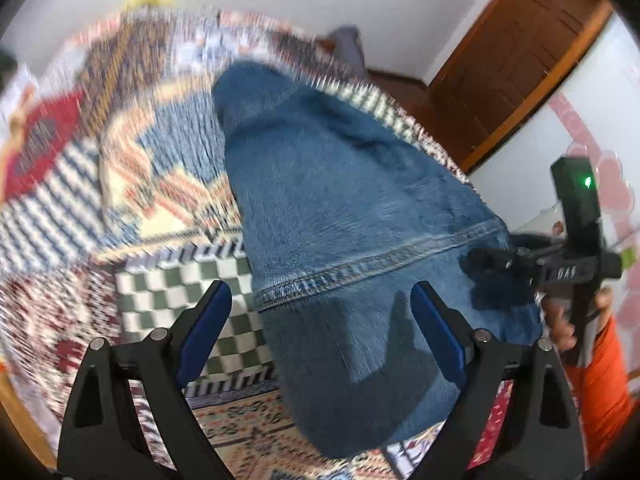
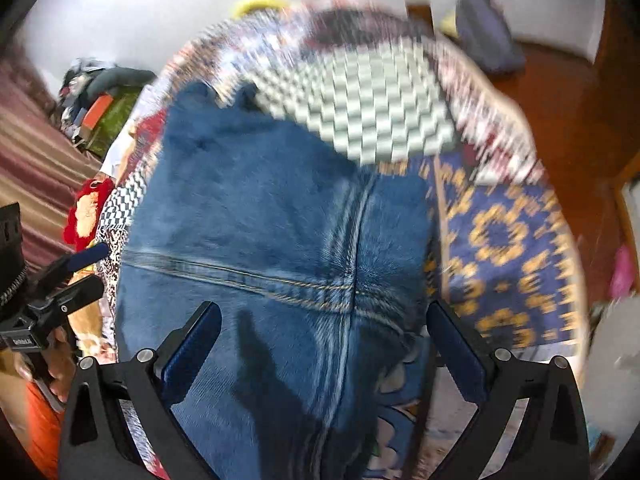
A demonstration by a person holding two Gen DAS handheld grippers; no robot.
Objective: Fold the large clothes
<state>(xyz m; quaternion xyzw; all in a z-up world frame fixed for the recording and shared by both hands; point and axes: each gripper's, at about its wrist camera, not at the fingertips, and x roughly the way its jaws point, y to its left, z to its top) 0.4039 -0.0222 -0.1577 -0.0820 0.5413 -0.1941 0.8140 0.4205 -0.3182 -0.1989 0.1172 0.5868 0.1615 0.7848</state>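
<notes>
A pair of blue jeans (image 1: 340,216) lies on a patterned patchwork cover (image 1: 160,184), stretching away from me. In the right wrist view the jeans (image 2: 260,240) show a stitched cross seam. My left gripper (image 1: 322,300) is open, its blue-padded fingers above the near part of the jeans, holding nothing. My right gripper (image 2: 326,320) is open too, hovering over the seam area, empty. The right gripper also shows at the right edge of the left wrist view (image 1: 492,260), and the left one at the left edge of the right wrist view (image 2: 86,268). Both views are motion-blurred.
The cover has green-white checks (image 2: 380,108) and a blue-and-yellow panel (image 2: 504,248). A brown wooden door (image 1: 504,72) and white wall stand at the right. A pile of clutter (image 2: 100,96) sits at the back left; a purple-grey bundle (image 2: 484,32) lies on the wooden floor.
</notes>
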